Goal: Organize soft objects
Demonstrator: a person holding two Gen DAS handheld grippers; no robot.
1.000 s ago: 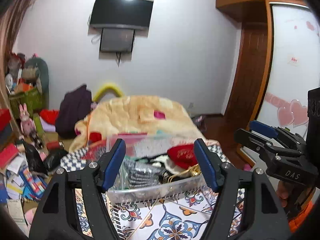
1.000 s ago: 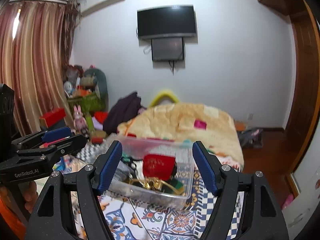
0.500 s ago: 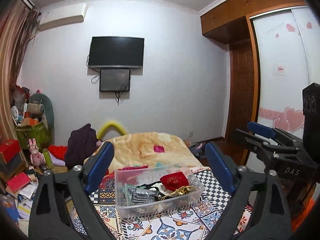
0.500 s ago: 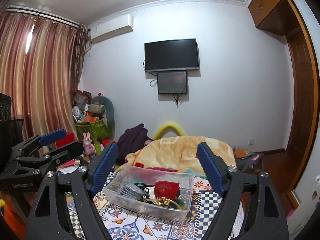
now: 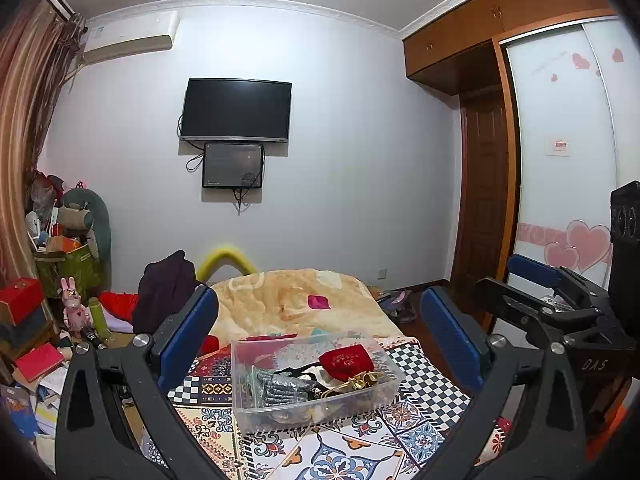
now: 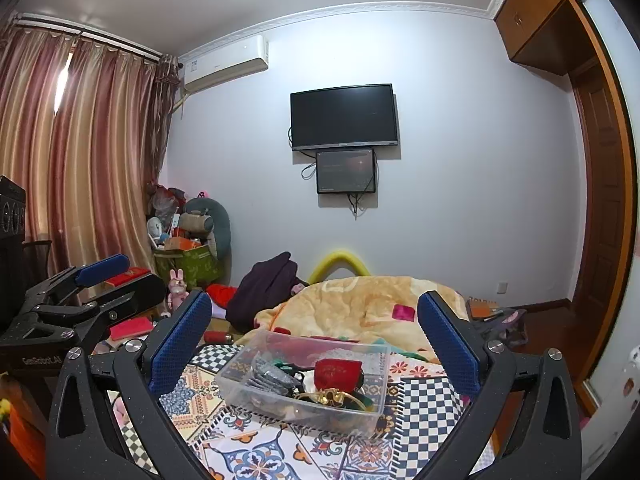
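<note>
Both tools hang above the patterned bedspread [image 5: 340, 452] with nothing between their blue pads: the left hand-held gripper [image 5: 318, 336] has its jaws spread wide, and the right hand-held gripper [image 6: 314, 340] is spread just as wide. Ahead of them on the bed sits a clear plastic bin [image 5: 256, 408] holding the soft things: a red pouch [image 5: 346, 362], a grey knitted bundle [image 5: 280, 386] and a gold pouch [image 5: 360, 380], with a tan blanket [image 5: 296, 300] heaped behind it
</note>
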